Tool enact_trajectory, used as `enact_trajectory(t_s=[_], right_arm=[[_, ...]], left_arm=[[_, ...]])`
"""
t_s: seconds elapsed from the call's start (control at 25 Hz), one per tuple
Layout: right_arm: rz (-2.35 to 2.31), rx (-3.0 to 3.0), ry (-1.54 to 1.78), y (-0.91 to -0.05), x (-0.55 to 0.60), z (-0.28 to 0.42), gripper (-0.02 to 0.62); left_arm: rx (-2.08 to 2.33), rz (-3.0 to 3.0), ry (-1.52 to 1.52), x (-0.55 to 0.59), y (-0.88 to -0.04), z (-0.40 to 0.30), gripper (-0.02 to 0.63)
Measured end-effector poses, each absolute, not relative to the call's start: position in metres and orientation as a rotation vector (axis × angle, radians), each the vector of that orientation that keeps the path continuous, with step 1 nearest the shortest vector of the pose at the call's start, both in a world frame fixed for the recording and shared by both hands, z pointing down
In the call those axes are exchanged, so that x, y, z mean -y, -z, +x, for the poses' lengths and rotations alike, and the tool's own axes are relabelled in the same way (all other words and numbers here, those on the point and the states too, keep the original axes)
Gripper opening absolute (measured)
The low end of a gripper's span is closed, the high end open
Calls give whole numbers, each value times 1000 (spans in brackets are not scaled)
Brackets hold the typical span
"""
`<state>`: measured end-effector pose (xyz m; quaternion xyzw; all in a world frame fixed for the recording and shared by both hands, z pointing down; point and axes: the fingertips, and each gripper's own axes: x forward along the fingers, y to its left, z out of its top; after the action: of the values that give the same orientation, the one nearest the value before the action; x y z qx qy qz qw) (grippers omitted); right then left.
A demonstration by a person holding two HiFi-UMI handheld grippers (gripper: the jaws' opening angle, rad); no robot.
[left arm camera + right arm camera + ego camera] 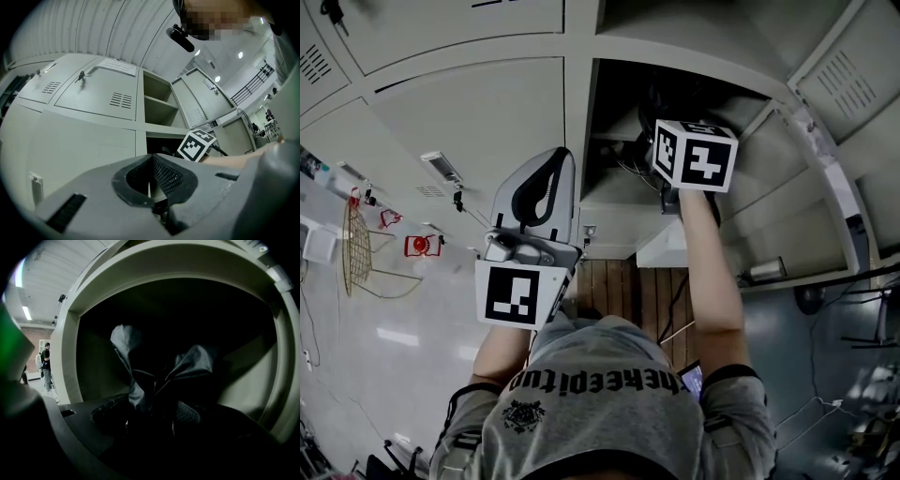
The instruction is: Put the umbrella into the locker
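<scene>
**Umbrella** [187, 364]: dark fabric, collapsed and loosely gathered, not strapped. Two crumpled lobes of cloth fan upward and apart from a narrow gathered neck. The left lobe catches light and reads grey, while the right one is darker with sharp creases. No handle or shaft can be made out. It sits inside the open compartment of the locker, with the fabric reaching into the dark interior.

**Right hand-held gripper** [151, 414]: its jaws pinch the gathered neck of the umbrella, and cloth fills the space between the pads. In the head view its marker cube [695, 155] sits at the mouth of the open compartment, with the person's bare forearm [712, 281] stretched up behind it.

**Left hand-held gripper** [149, 186]: jaws pressed together with only a thin slit between the ribbed pads, and nothing is held. In the head view it sits outside the locker, in front of a closed door left of the open compartment, well apart from the umbrella.

**Locker** [579, 131]: pale grey metal, one of a bank of compartments. The neighbouring doors are closed and have vent slots. The open compartment's door [188, 99] is swung out to the right. The pale frame rings the right gripper view, with shadow beyond it.

**Floor** [628, 291]: wooden planks show below the locker, between the person's arms.
</scene>
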<state>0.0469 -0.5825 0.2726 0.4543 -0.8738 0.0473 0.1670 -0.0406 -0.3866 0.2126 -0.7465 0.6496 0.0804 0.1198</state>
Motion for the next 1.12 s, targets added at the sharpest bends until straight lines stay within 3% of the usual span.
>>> enact_trajectory(t_s=[1.12], right_arm=[[1281,2418,-176,-283,639,34,256]], left_arm=[[-1960,-2108,-228,397,-211,-53,5]])
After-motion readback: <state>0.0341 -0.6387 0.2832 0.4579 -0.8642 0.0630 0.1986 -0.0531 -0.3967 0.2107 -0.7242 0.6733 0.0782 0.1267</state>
